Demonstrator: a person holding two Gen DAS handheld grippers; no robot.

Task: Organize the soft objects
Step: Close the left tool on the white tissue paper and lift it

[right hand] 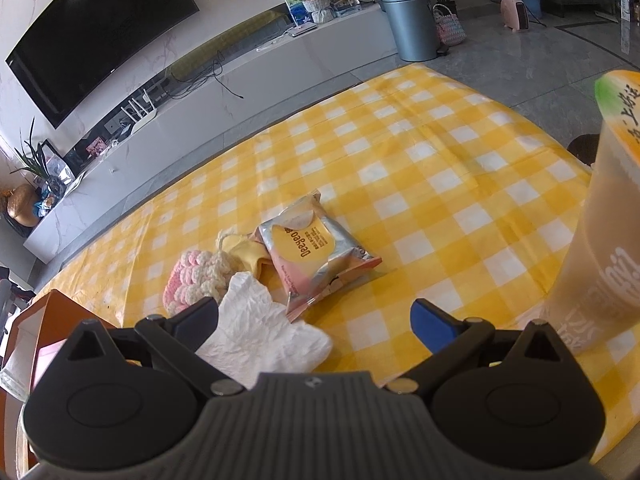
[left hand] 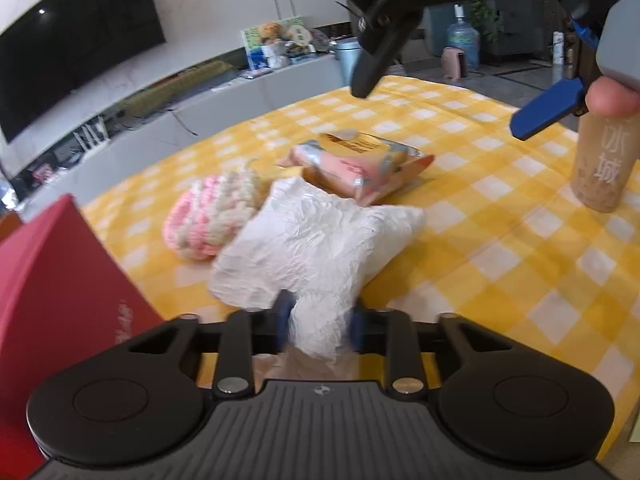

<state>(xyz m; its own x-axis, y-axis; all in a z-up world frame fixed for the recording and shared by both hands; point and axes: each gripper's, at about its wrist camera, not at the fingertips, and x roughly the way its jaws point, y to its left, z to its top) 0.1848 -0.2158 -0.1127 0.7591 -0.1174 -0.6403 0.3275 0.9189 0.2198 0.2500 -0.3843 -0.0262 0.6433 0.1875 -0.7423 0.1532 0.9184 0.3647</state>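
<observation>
My left gripper [left hand: 318, 320] is shut on the near corner of a crumpled white plastic bag [left hand: 320, 232], which lies on the yellow checked tablecloth [left hand: 500, 240]. A pink and cream knitted piece [left hand: 212, 216] lies to the bag's left. A silver, pink and orange snack packet [left hand: 360, 164] lies just behind it. My right gripper [left hand: 448, 100] hangs open above the packet. In the right wrist view the right gripper [right hand: 316, 312] is open and empty over the bag [right hand: 260, 332], the packet [right hand: 316, 256] and the knitted piece [right hand: 192, 280].
A red box [left hand: 52, 280] stands at the table's left edge; it also shows in the right wrist view [right hand: 44, 336]. A tall milk-tea cup [left hand: 600, 164] stands at the right, close beside my right gripper [right hand: 600, 240]. A yellow cloth [right hand: 244, 252] lies behind the knitted piece.
</observation>
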